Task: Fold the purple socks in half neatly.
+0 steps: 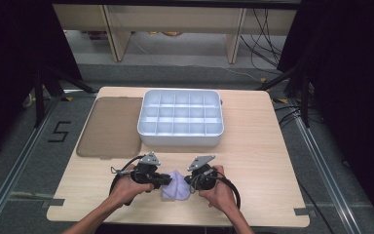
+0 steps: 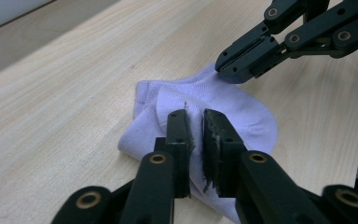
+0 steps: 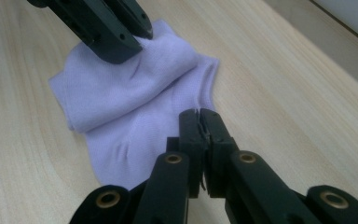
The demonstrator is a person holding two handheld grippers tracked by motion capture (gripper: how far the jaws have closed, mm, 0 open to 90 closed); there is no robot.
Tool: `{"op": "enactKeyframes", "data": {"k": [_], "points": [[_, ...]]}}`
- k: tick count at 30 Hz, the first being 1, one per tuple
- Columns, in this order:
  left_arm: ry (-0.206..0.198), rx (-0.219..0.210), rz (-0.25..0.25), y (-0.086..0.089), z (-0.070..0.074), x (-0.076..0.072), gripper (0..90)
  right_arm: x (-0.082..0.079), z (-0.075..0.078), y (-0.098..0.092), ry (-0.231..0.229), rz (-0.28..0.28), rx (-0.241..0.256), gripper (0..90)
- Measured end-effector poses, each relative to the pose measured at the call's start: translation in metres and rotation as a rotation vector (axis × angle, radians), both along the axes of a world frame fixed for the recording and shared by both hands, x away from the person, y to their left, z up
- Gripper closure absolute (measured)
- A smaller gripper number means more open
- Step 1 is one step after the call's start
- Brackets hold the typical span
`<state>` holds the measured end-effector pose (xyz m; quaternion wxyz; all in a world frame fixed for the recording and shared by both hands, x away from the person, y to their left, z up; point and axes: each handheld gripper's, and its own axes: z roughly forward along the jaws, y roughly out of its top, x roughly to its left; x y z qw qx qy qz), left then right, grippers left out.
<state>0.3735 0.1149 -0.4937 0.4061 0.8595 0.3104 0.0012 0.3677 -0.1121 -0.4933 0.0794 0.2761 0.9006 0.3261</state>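
A lavender sock (image 1: 176, 187) lies folded on the wooden table near its front edge, between my two grippers. My left gripper (image 1: 164, 180) comes in from the left. In the left gripper view its jaws (image 2: 195, 115) are nearly together, with a fold of the sock (image 2: 244, 114) pinched in the narrow gap. My right gripper (image 1: 190, 181) comes in from the right. Its jaws (image 3: 199, 113) are shut on the sock's (image 3: 121, 100) near edge. The left gripper (image 3: 137, 36) also shows in the right gripper view, closed on the sock's far fold. The right gripper's tip (image 2: 228, 69) meets the far end of the sock.
A white compartmented tray (image 1: 180, 139) stands at the middle back of the table. Its brown translucent lid (image 1: 109, 126) lies flat to its left. Bare wood extends right of the sock. Black stands and cables flank the table on the floor.
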Motion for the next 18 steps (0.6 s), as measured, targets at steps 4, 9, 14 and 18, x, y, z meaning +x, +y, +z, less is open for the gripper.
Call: {"op": "enactKeyframes", "data": {"k": [4, 9, 14, 18], "points": [[0.005, -0.025, -0.01, 0.004, 0.001, 0.001, 71.8, -0.001, 0.002, 0.0, 0.008, 0.0, 0.0, 88.2], [0.009, -0.078, -0.002, 0.007, 0.009, 0.0, 66.3, 0.0, 0.003, -0.002, -0.001, -0.004, 0.012, 87.9], [0.002, -0.13, 0.009, 0.017, 0.023, -0.005, 65.0, 0.0, 0.004, -0.005, -0.023, -0.008, 0.031, 87.7], [-0.01, -0.174, 0.035, 0.03, 0.026, -0.005, 66.5, -0.001, 0.009, -0.009, -0.023, 0.0, 0.033, 87.8]]}}
